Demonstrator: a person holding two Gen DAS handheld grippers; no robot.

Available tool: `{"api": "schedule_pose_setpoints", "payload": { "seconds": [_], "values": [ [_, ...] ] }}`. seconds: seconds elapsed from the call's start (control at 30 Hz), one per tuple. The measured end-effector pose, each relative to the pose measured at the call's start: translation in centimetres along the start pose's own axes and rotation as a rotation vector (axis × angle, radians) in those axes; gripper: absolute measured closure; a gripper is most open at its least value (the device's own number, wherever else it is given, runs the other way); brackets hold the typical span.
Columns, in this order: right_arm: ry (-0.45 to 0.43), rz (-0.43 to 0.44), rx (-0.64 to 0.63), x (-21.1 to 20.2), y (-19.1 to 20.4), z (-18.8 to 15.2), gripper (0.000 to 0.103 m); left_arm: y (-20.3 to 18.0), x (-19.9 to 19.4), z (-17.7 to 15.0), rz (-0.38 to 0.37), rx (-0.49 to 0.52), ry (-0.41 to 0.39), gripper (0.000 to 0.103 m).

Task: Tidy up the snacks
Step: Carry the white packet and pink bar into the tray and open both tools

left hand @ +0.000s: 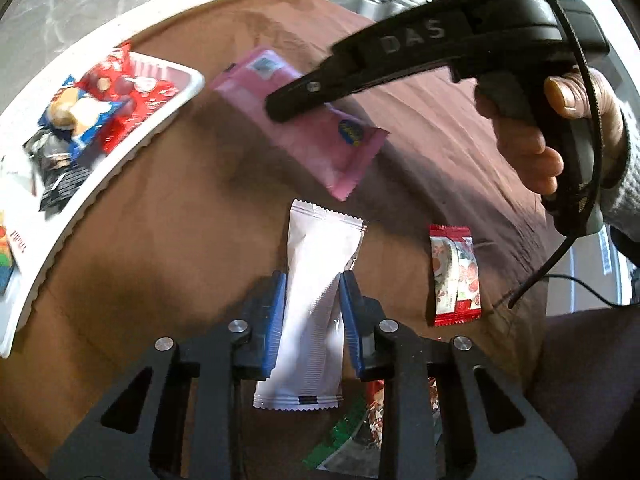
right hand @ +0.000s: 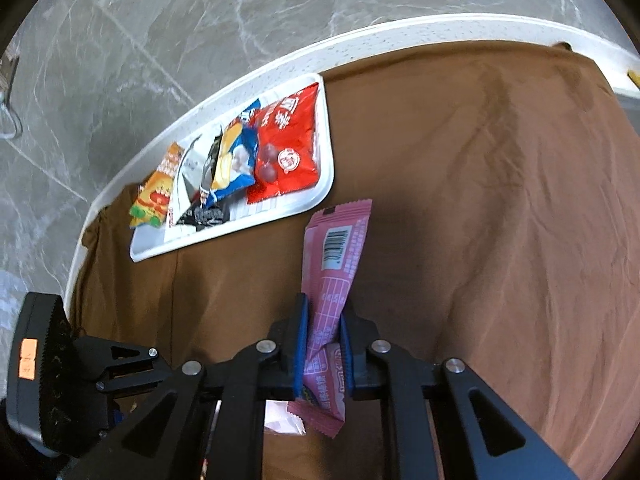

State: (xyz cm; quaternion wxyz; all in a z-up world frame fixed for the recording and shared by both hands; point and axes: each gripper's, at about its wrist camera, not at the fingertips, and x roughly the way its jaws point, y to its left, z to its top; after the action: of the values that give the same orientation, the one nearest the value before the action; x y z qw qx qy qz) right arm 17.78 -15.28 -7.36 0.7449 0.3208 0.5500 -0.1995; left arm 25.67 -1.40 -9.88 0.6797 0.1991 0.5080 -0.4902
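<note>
My left gripper (left hand: 313, 312) is shut on a white snack packet (left hand: 316, 280), its blue pads pressing both sides. My right gripper (right hand: 323, 344) is shut on a pink snack packet (right hand: 334, 276) and holds it above the brown cloth; the same packet (left hand: 312, 128) shows in the left wrist view under the right gripper's black finger (left hand: 304, 92). A white tray (right hand: 326, 184) at the table's far edge holds several snack bags, among them a red bag (right hand: 288, 148). The tray (left hand: 132, 152) also shows at the left in the left wrist view.
A red-and-white packet (left hand: 456, 276) lies on the brown cloth (right hand: 500, 200) to the right of the white packet. A green-and-red packet (left hand: 356, 432) lies under my left gripper. Grey marble floor (right hand: 200, 20) lies beyond the white table edge (right hand: 240, 80).
</note>
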Motion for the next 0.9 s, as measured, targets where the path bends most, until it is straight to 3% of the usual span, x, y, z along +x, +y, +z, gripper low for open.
{"api": "schedule_pose_setpoints", "payload": {
  "seconds": [0.47,0.9],
  "values": [
    [-0.047,0.077,0.008,-1.5,1.5,3.0,0.087,6.9,-7.2,-2.0,0.007,-0.272,-0.153,0.078],
    [-0.059,0.129,-0.068,0.8,5.2,9.7,0.087,18.4,-13.3,-0.8,0.075,-0.621,-0.328,0.078]
  ]
}}
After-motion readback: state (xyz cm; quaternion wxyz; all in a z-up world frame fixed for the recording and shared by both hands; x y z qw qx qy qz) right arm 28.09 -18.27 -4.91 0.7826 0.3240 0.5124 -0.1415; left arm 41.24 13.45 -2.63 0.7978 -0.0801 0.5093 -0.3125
